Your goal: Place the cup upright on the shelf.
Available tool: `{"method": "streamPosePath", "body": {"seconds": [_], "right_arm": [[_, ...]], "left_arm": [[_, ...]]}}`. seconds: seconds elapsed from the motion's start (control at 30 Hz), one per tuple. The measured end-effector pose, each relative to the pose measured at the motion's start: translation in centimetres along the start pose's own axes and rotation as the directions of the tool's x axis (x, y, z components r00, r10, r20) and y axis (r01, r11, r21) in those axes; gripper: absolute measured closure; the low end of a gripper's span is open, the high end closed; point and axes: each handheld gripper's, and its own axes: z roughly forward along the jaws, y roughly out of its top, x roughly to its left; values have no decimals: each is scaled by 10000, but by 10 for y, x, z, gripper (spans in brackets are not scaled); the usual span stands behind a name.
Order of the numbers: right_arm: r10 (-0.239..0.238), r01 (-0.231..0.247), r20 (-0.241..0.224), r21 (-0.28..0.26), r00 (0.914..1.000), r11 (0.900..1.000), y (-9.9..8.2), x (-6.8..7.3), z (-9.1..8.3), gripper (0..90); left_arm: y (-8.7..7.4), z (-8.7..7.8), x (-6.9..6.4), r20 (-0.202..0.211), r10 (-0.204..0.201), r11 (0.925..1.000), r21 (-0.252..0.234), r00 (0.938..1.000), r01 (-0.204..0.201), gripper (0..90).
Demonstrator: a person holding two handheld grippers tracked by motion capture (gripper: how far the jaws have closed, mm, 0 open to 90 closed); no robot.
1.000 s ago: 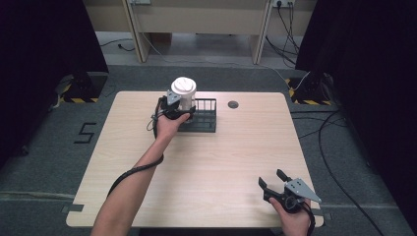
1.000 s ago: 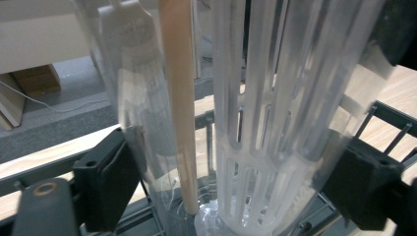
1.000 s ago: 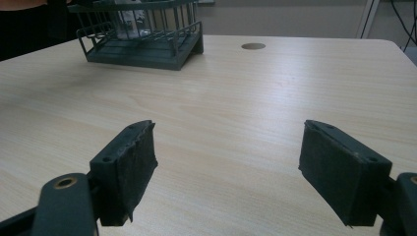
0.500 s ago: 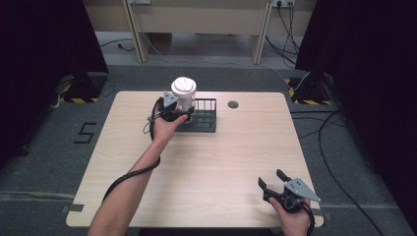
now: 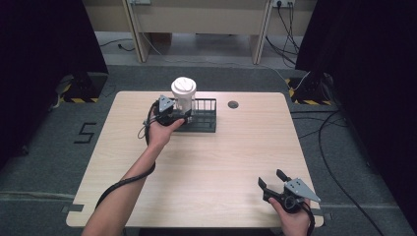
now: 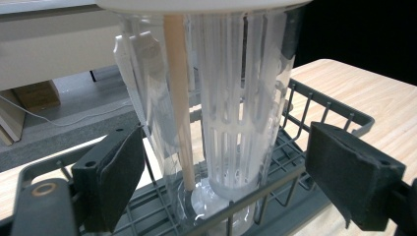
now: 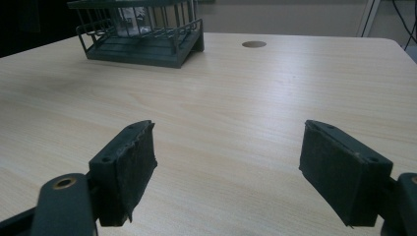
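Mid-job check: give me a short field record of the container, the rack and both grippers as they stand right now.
container: clear tumbler with white lid, upright in the wire rack, at its left end
contents: white slotted insert and a pale stick inside
left gripper: open, jaws either side of the tumbler, not touching it
right gripper: open, holding nothing, near the table's front right corner
table: light wood, round hole behind the rack

Clear plastic tumbler (image 5: 184, 98), white lid, upright in left end of dark wire basket (image 5: 204, 120) at table's far edge. Ribbed white insert and tan stick inside tumbler.
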Motion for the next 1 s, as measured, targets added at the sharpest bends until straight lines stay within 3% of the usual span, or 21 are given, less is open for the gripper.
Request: {"method": "streamPosePath", "body": {"seconds": [0.27, 0.5, 0.9, 1.0], "right_arm": [[3, -3, 11, -6, 10000, 10000, 0, 0, 0, 217], [-14, 14, 11, 9, 10000, 10000, 0, 1, 0, 217], [-42, 42, 46, 31, 10000, 10000, 0, 1, 1, 215], [-56, 55, 65, 42, 10000, 10000, 0, 1, 1, 215]], "left_arm": [[-4, -17, 1, 13, 199, 9998, -41, 9998, -199, 148], [-8, -29, 2, 58, 14, 10000, -75, 10000, -13, 148], [-15, -50, 6, 19, 193, 9998, -29, 9998, -192, 149], [-16, -55, 7, 47, 32, 10000, -83, 10000, -32, 149]]}}
